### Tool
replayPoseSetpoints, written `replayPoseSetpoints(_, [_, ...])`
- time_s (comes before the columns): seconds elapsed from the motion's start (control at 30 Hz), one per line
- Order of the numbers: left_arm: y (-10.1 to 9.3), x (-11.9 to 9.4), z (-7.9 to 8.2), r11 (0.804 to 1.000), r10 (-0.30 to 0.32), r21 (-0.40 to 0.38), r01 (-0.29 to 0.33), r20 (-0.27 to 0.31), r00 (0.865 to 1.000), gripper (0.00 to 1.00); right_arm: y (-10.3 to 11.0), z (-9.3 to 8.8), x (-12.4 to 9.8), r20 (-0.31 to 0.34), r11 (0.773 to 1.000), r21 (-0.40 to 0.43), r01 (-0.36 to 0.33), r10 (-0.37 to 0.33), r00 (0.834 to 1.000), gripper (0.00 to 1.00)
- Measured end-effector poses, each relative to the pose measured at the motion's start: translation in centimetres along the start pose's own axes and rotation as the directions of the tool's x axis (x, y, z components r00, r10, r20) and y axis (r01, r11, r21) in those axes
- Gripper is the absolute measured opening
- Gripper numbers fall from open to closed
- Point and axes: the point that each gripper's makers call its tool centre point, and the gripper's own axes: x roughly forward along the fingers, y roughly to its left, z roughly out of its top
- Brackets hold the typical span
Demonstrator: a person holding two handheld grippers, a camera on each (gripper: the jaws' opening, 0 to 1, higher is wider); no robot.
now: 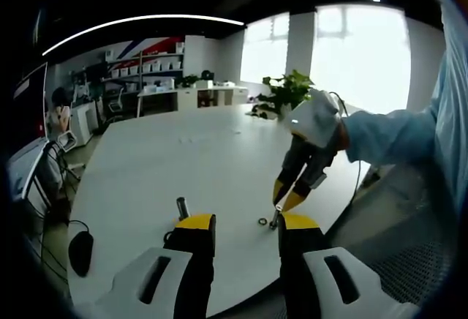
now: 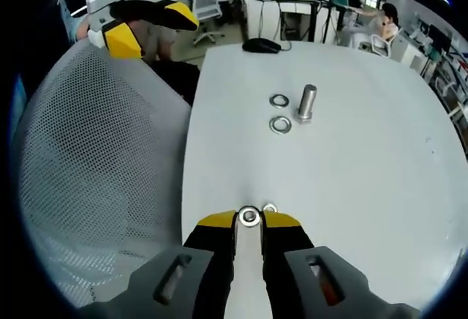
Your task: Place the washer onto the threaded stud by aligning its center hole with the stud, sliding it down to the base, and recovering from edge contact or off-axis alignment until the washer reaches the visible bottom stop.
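Right claw [image 2: 249, 220] pinches a washer [image 2: 249, 216] (near table edge); left claw [image 1: 245, 225] gapes.

The left gripper view is looking low across the round white table [image 1: 183, 165] toward bright windows; the right gripper view is facing back, steeply down; both are sharing the upright grey threaded stud [image 2: 306, 103].

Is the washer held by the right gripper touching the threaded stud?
Apart. The right gripper view shows bare table between the held washer in the right gripper and the threaded stud.
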Motion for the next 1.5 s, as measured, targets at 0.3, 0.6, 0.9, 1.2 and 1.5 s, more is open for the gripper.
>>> replayPoseSetpoints(0.3, [0.0, 0.0, 0.0, 1.000, 0.002, 0.000, -0.002, -0.001, 1.000, 0.32, 0.0, -0.2, 0.1, -0.027, 0.999, -0.031, 0.019, -0.020, 0.999, 0.14])
replayPoseSetpoints(0.6, [0.0, 0.0, 0.0, 1.000, 0.003, 0.001, -0.003, -0.002, 1.000, 0.32, -0.1, -0.3, 0.3, -0.050, 0.997, -0.061, 0.037, -0.040, 0.998, 0.14])
replayPoseSetpoints(0.9, [0.1, 0.0, 0.0, 1.000, 0.005, 0.001, -0.005, -0.002, 1.000, 0.32, 0.1, -0.5, 0.7, -0.081, 0.994, -0.099, 0.045, -0.053, 0.995, 0.14])
replayPoseSetpoints(1.2, [0.1, 0.0, -0.1, 1.000, 0.005, 0.001, -0.005, -0.003, 1.000, 0.32, 0.3, -0.8, 1.4, -0.103, 0.992, -0.122, 0.040, -0.052, 0.993, 0.14])
replayPoseSetpoints(1.5, [0.0, 0.0, -0.1, 1.000, 0.003, 0.000, -0.003, -0.004, 1.000, 0.32, 0.0, -0.8, 1.2, -0.092, 0.992, -0.116, 0.044, -0.055, 0.994, 0.15])
